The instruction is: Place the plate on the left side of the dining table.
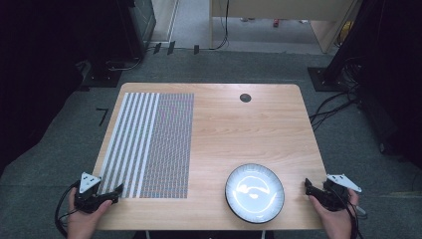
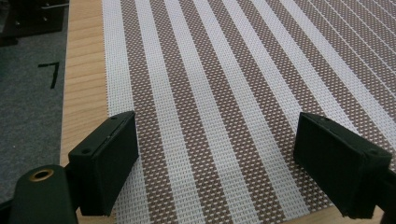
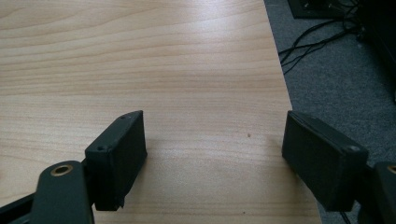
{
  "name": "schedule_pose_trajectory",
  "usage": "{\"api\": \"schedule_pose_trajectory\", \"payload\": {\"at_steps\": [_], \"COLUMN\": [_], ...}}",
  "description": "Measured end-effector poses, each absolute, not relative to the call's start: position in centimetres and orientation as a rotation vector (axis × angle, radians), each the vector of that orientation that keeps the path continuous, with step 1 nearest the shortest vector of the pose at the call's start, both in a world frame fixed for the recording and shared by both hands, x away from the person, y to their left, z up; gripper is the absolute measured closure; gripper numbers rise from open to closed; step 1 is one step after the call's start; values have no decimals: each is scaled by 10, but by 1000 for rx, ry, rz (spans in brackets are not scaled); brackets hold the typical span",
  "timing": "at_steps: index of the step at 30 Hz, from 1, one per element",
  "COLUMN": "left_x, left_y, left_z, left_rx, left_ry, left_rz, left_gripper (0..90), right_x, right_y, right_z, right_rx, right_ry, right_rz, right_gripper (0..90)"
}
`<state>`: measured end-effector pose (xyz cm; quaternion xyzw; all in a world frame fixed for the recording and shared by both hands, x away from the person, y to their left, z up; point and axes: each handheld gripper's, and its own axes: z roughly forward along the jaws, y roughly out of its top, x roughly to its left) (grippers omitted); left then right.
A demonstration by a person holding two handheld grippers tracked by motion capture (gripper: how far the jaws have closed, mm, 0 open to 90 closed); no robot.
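A striped mat (image 1: 149, 144) and plate (image 1: 254, 193) are seen on the wooden table (image 1: 239, 134), lower frame; both the left gripper (image 2: 217, 154) and right gripper (image 3: 215, 154) are held apart, empty.

Lab: floor cables (image 1: 331, 107), carpet (image 1: 59, 134)

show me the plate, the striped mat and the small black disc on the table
plate (image 1: 255, 193), high view, its white centre
striped mat (image 1: 149, 144), high view, middle of the weave
small black disc (image 1: 245, 97), high view, its centre

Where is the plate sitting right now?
In the high view, the plate sits near the table's front right, between the striped placemat and the right hand-held gripper.
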<state>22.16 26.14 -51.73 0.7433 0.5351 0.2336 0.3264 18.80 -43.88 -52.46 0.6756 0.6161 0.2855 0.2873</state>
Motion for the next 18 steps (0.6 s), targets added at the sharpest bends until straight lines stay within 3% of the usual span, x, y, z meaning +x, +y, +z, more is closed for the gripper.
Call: {"api": "schedule_pose_trajectory", "payload": {"at_steps": [18], "left_x": [222], "left_y": [262], "left_z": [-517], "left_rx": [1947], "left_ry": [1401], "left_rz": [612], "left_gripper": [140], "right_x": [181], "right_y": [-431], "right_z": [-516], "right_rx": [1806], "right_ry": [1636], "right_rz": [795], "right_gripper": [227]}}
